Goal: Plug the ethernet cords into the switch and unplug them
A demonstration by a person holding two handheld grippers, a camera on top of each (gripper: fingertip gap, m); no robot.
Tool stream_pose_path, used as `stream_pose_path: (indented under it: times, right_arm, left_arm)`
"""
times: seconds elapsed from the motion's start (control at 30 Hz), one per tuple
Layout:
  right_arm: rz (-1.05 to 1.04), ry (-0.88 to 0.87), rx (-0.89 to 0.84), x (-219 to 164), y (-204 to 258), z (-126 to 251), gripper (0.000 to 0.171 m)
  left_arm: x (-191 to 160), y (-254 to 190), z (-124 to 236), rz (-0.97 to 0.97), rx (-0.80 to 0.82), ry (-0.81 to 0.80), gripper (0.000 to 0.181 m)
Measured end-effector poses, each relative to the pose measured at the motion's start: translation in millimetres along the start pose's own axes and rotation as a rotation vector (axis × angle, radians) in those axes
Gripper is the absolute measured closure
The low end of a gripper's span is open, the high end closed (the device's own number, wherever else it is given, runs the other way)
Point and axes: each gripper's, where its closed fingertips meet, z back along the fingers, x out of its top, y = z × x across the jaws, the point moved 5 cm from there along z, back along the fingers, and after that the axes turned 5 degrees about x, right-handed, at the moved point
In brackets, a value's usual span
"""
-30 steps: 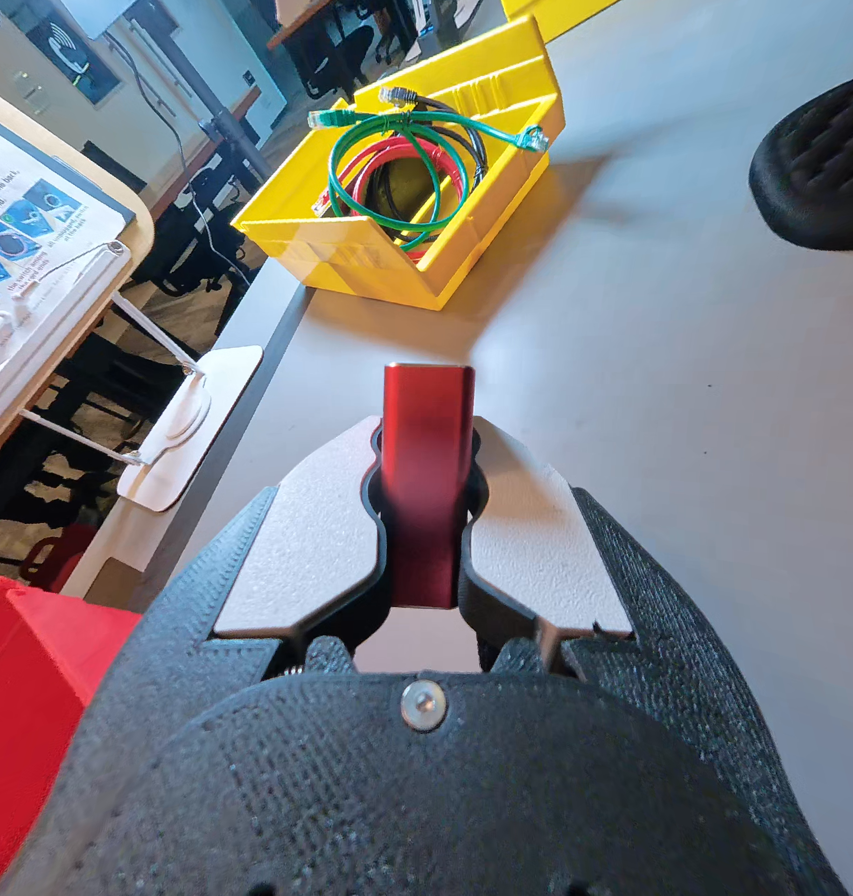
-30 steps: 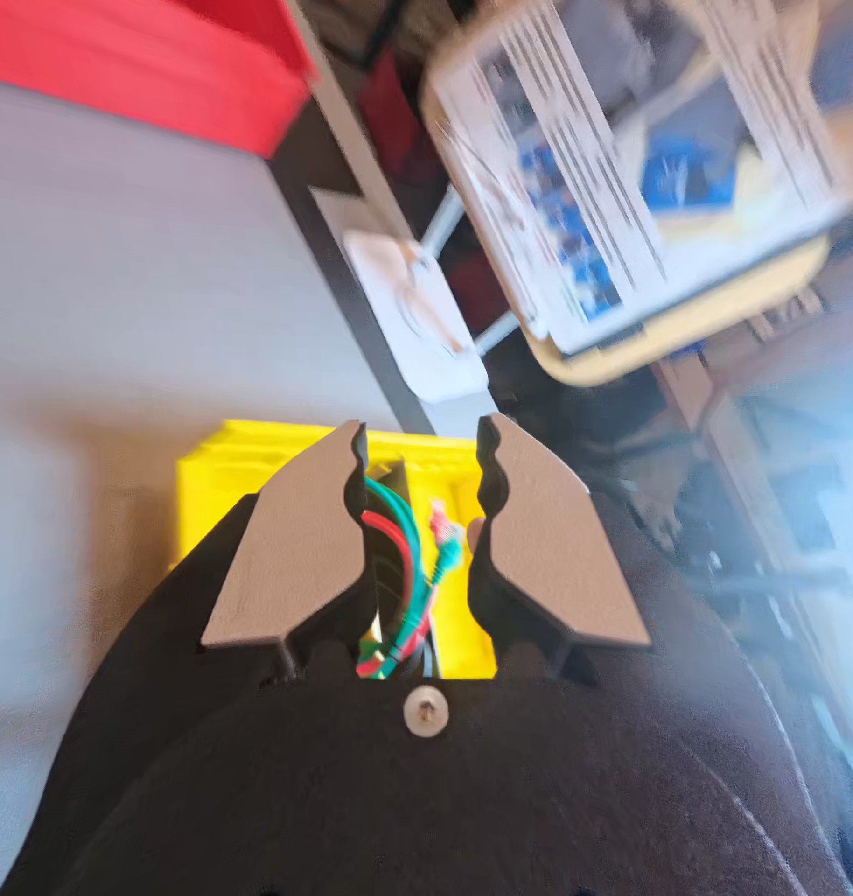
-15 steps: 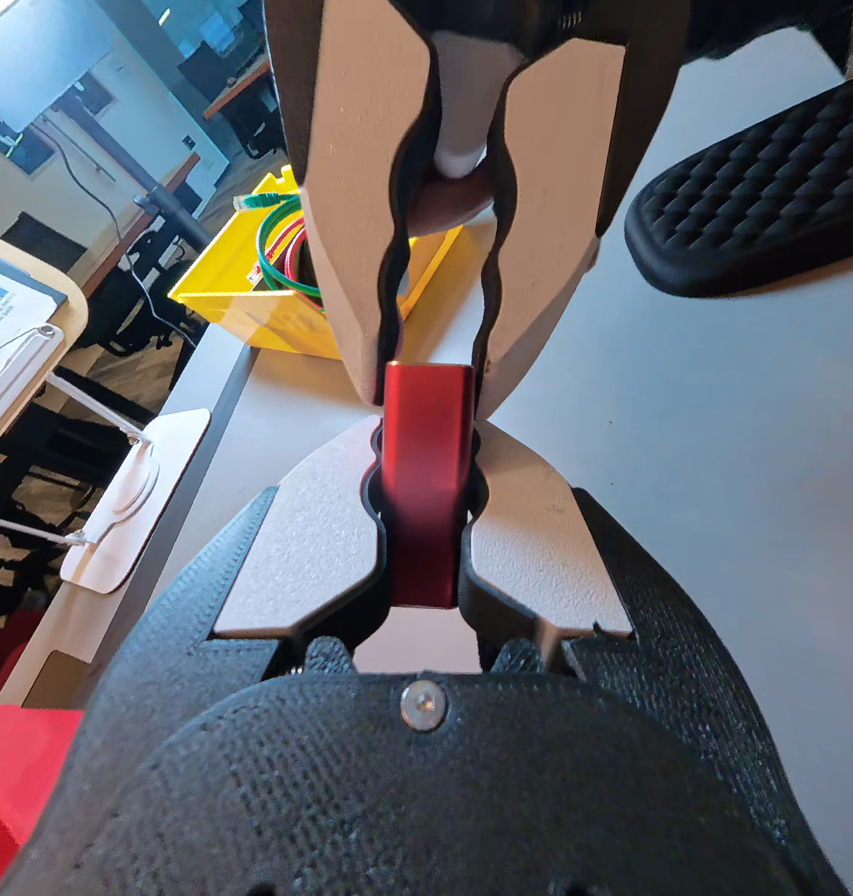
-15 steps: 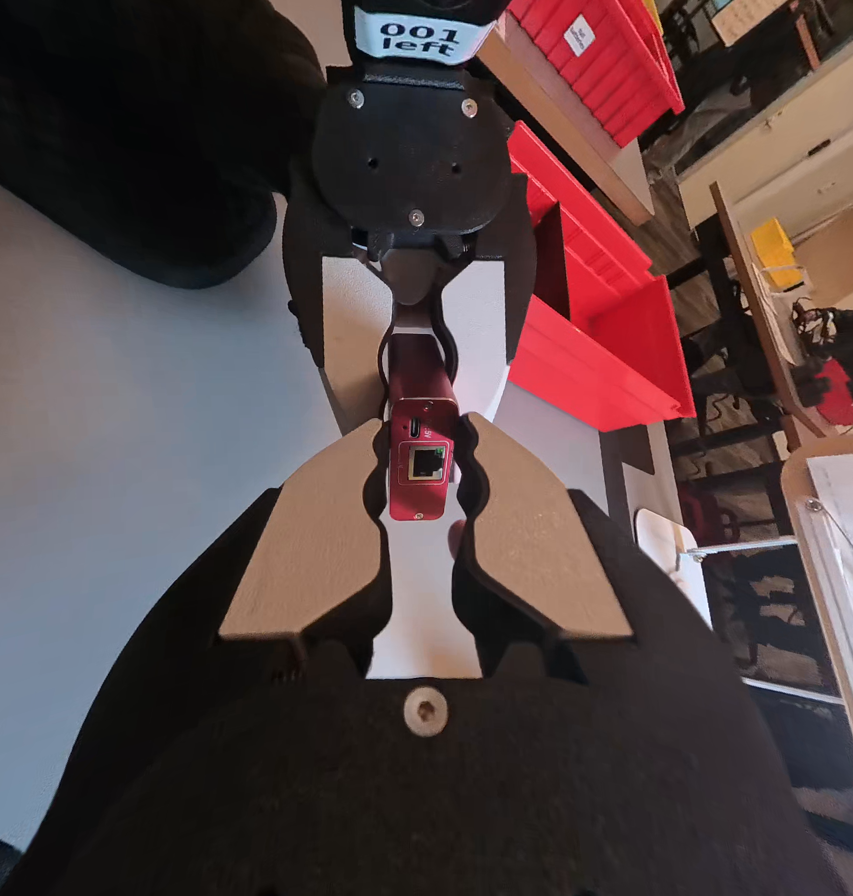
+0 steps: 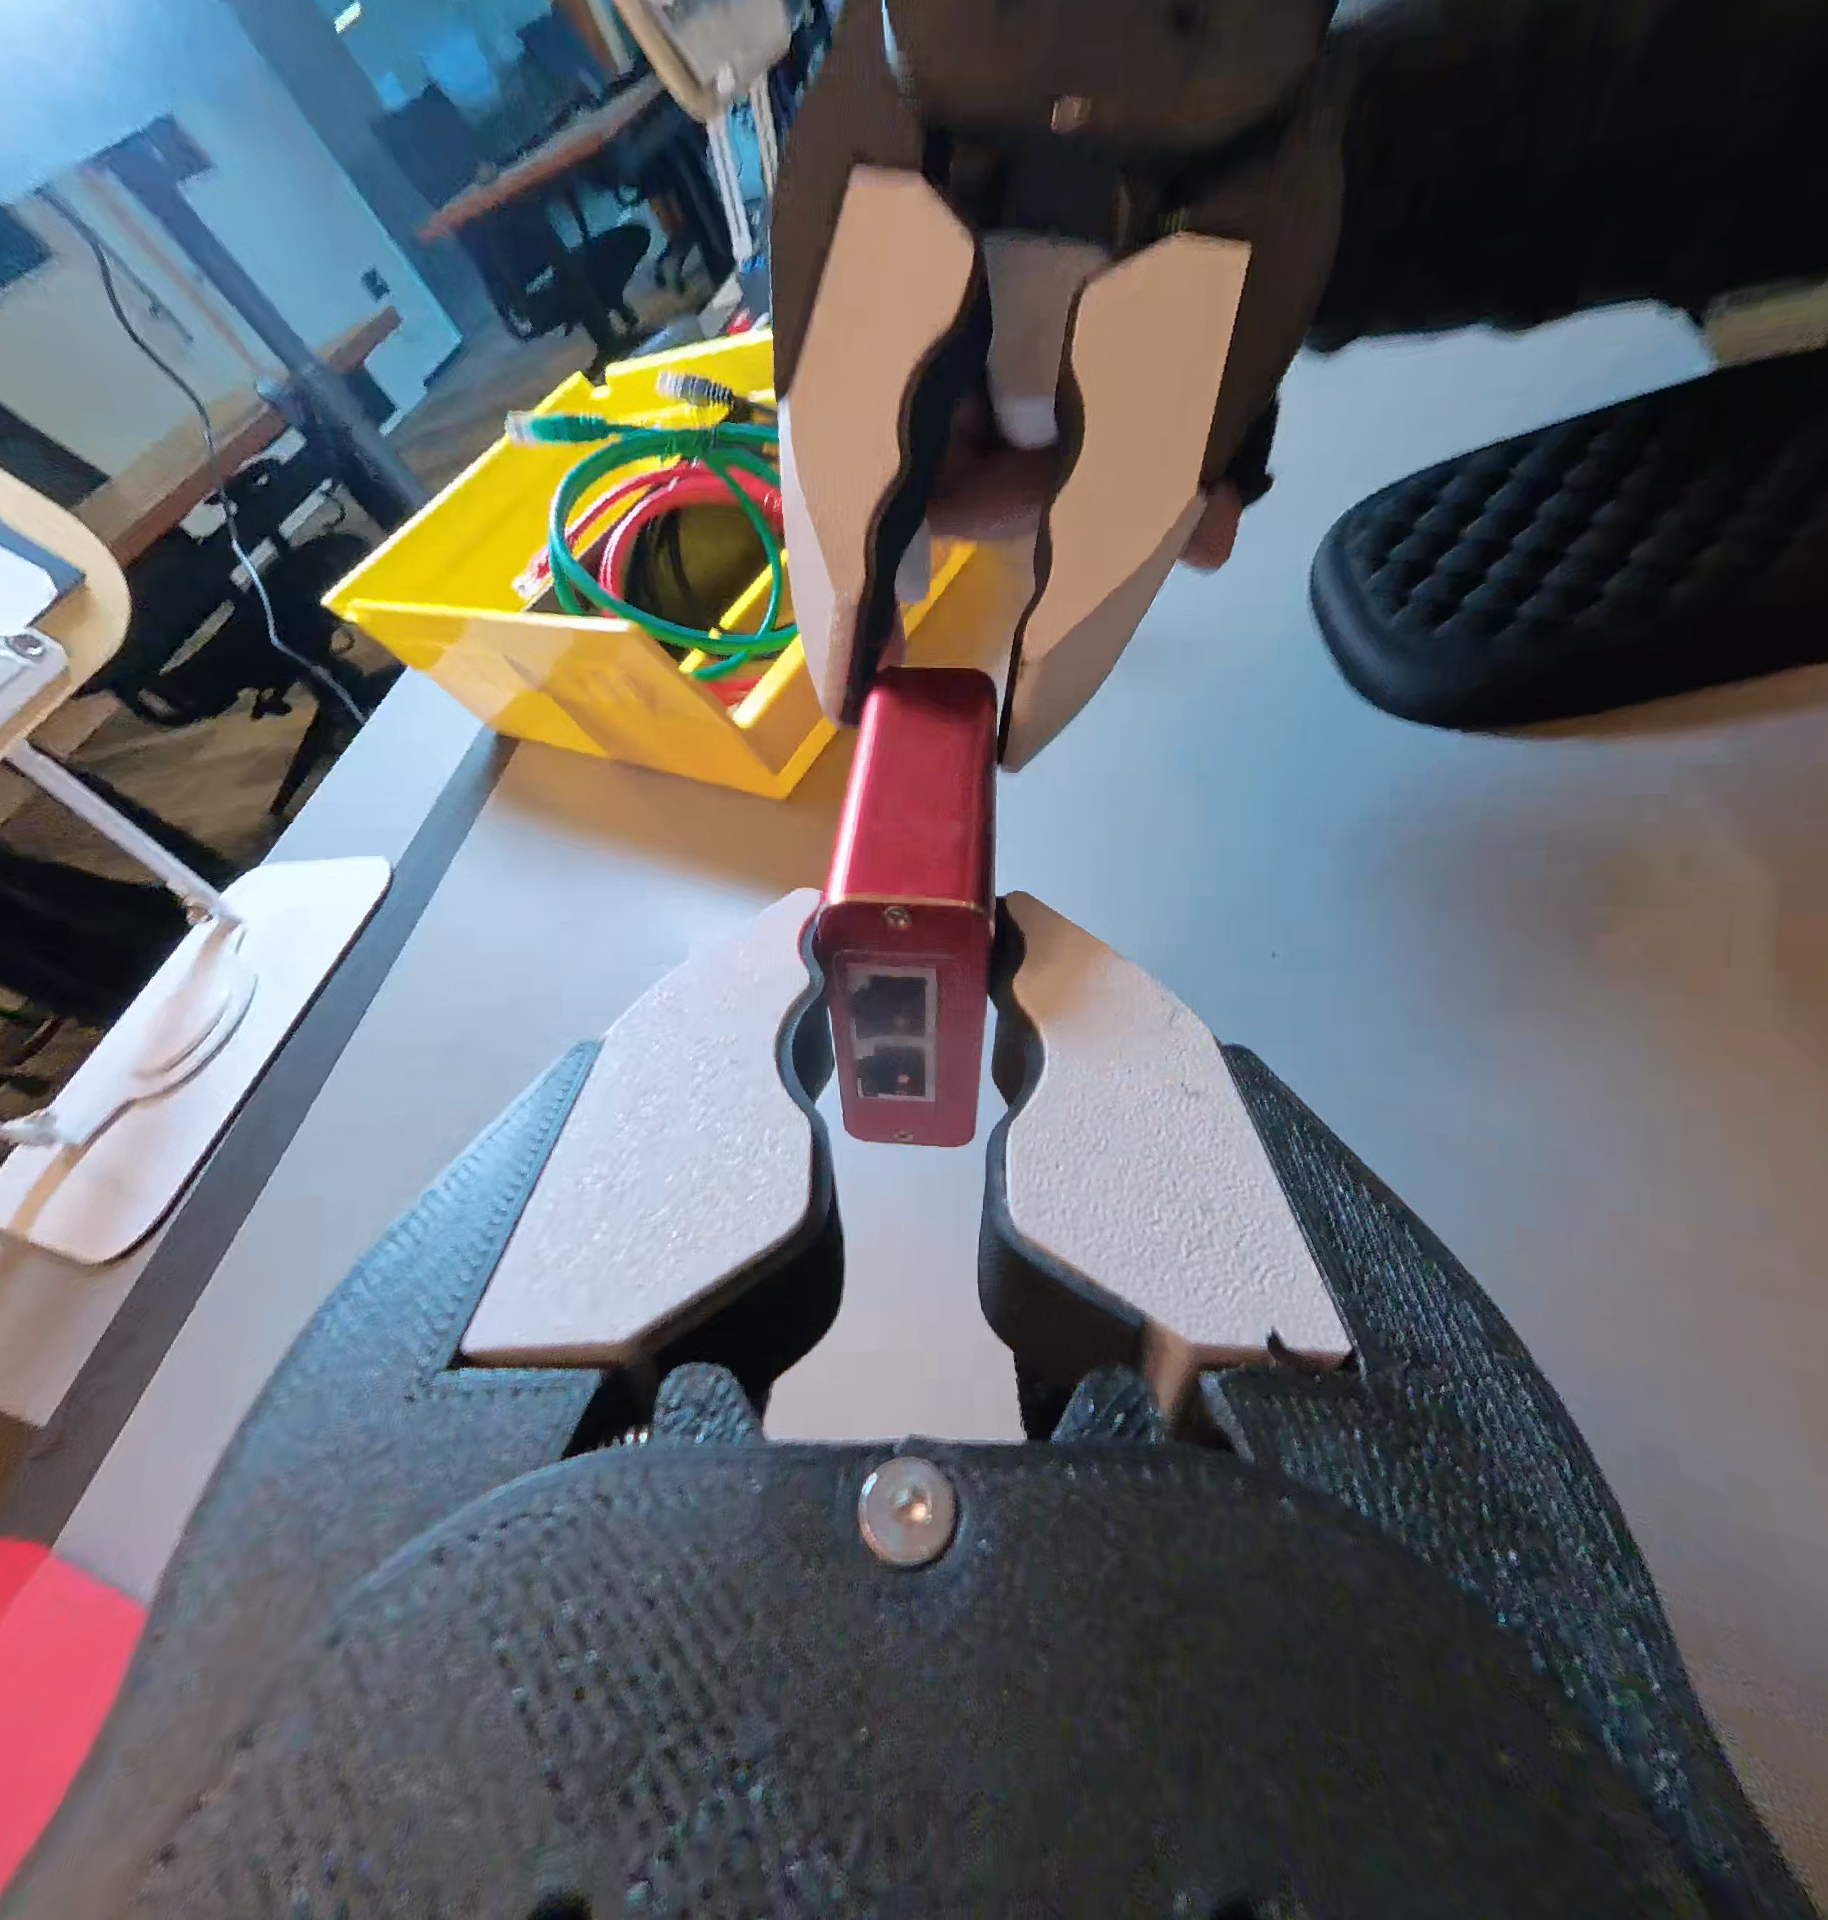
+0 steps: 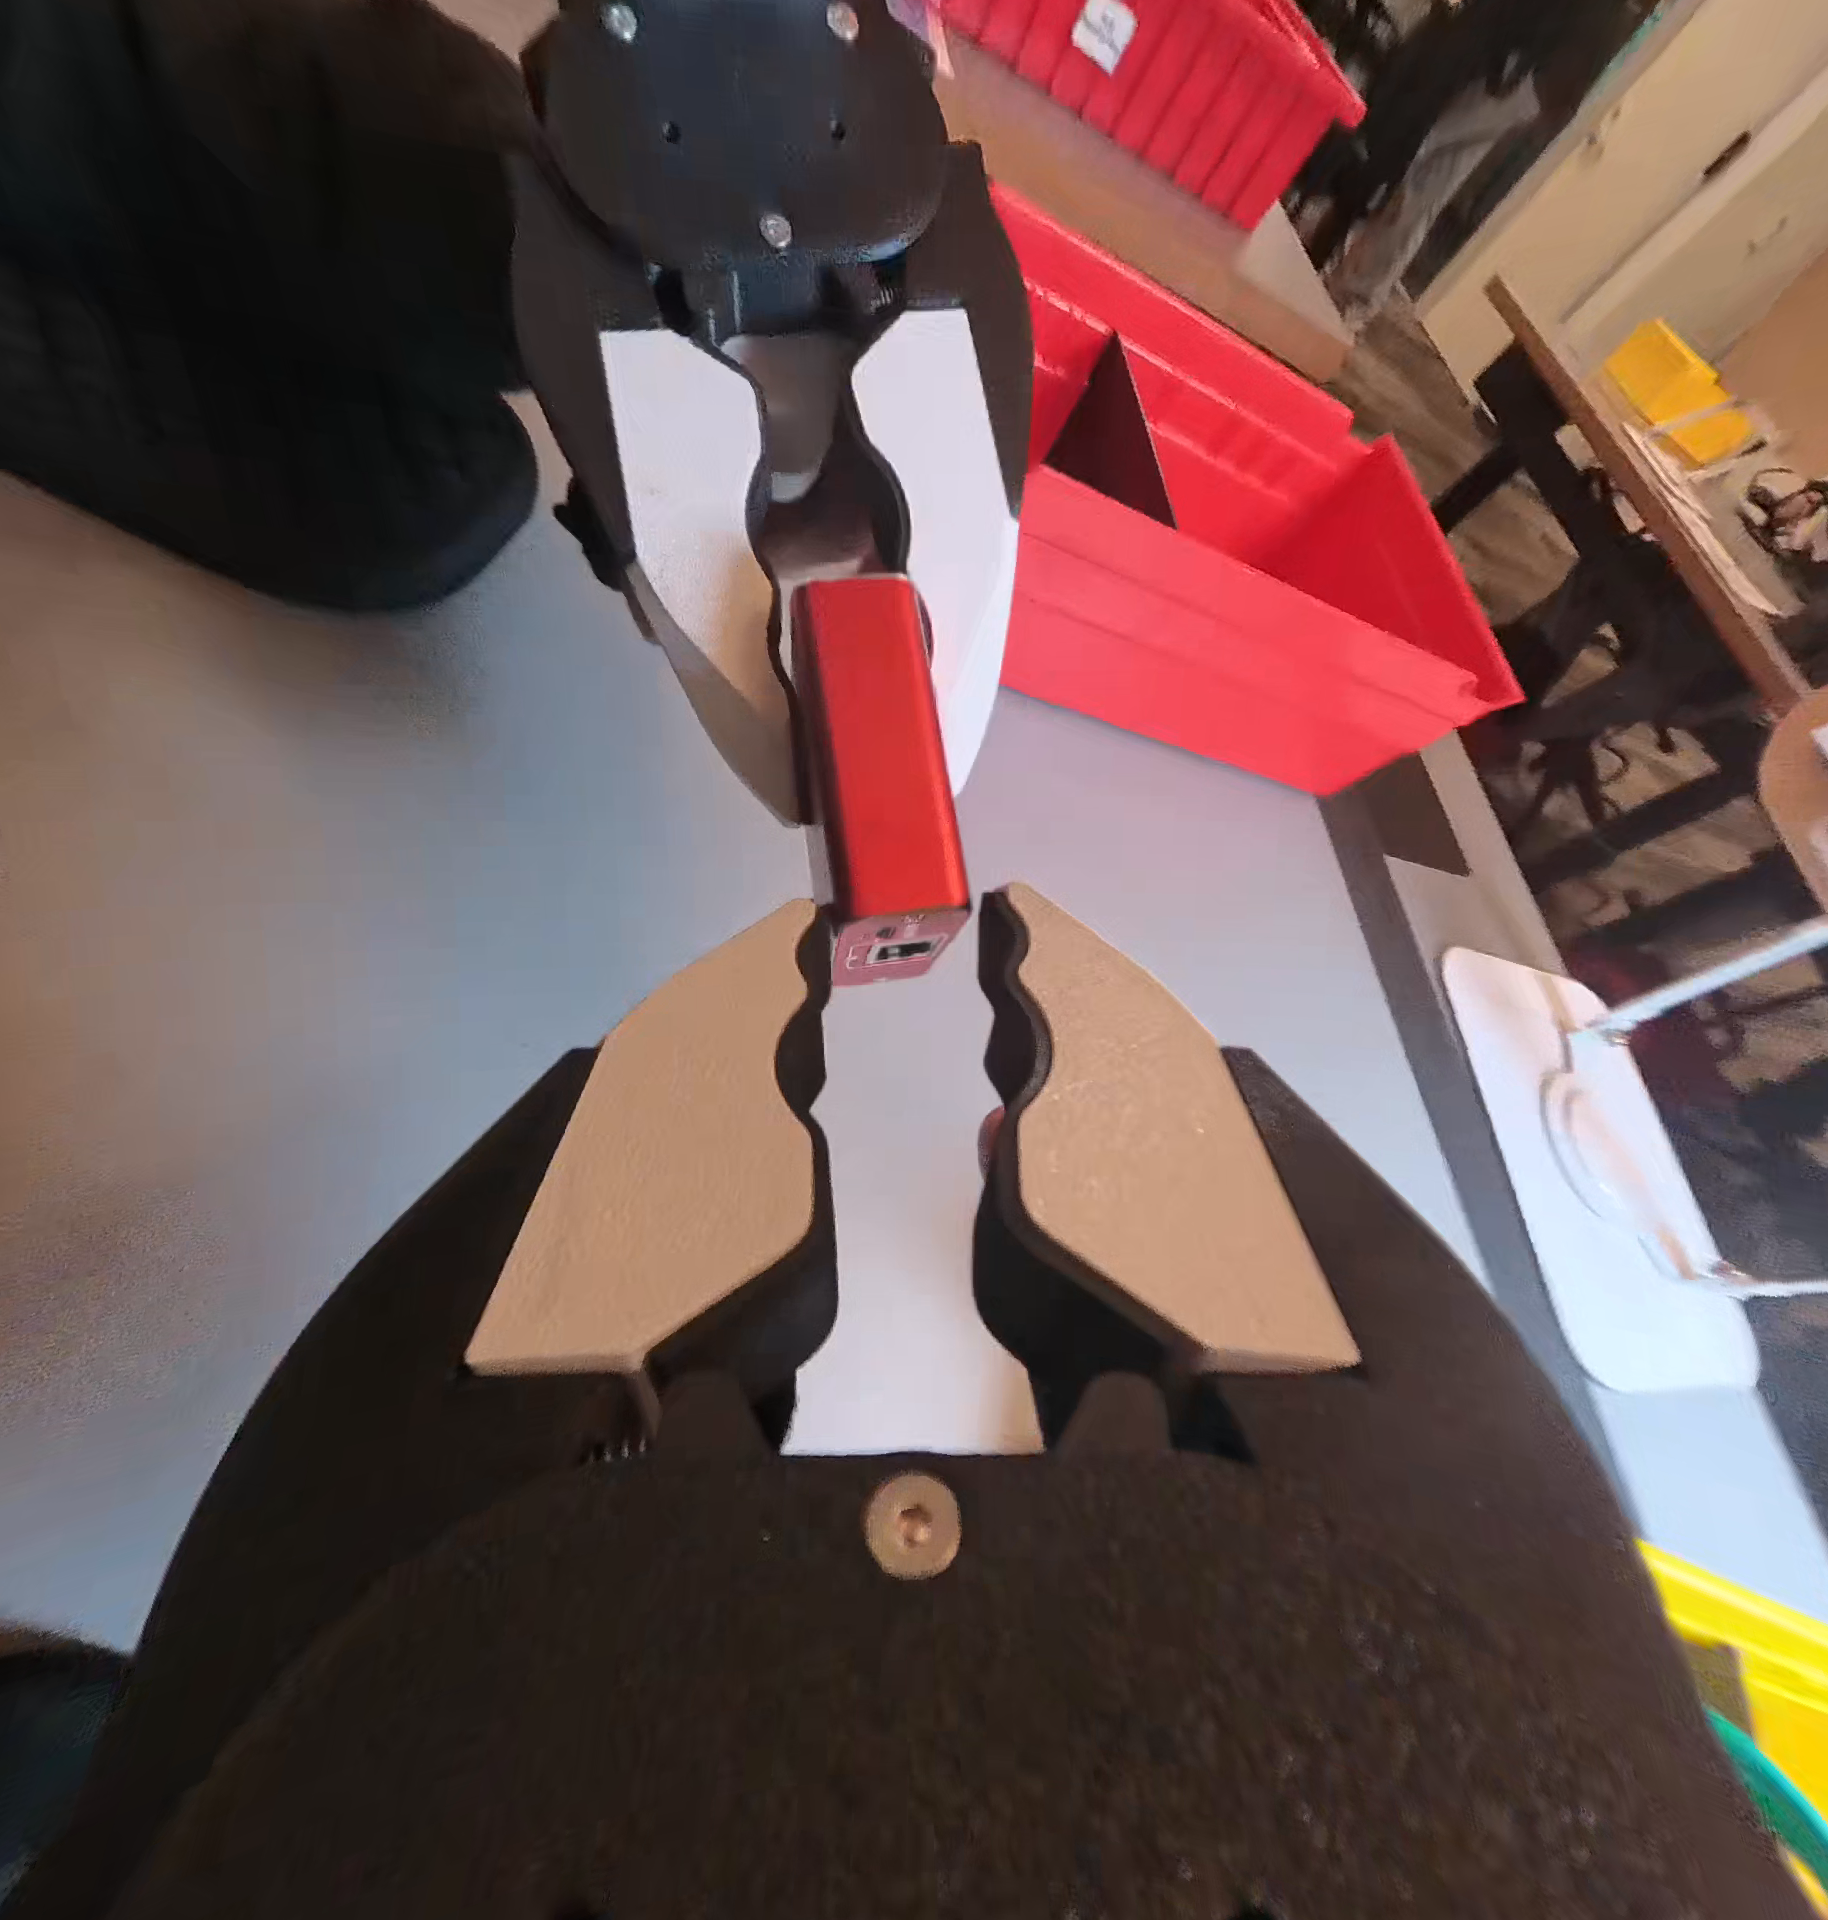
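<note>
The red switch hangs level over the grey table between my two grippers. My left gripper pinches the two-port end with its fingertips only; that end faces the left wrist camera. My right gripper faces it from the far side. Its tips flank the other end of the switch, with a thin gap on the right side. It also shows in the left wrist view. Green and red ethernet cords lie coiled in a yellow bin.
The yellow bin sits by the table's left edge. Red bins stand beyond the left gripper. A black mesh pad lies at the right. A white stand base is clamped beside the table edge. Less than 4 cm separates the two grippers' tips.
The switch sat deep in my left gripper; now only its port end rests between the fingertips. It has also slid outward in my right gripper, whose jaws stand a little wider.
</note>
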Motion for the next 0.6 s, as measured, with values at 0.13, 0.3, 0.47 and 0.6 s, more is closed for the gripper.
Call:
stream_pose_path:
  times: [0.13,0.3,0.47,0.6]
  right_arm:
    - [0.135,0.172,-0.028,16,3,-1,0.138]
    - [0.234,0.366,0.026,15,13,-23,0.144]
    - [0.180,0.313,0.052,24,1,-15,0.145]
    - [0.191,0.410,-0.078,16,-43,20,0.145]
  left_arm:
    - [-4,-4,-6,-0.061,0.019,0.063,0.154]
    - [1,-13,-9,-0.118,0.020,0.055,0.154]
    - [12,-3,1,-0.043,0.063,-0.066,0.153]
    - [16,31,23,0.121,0.192,-0.153,0.146]
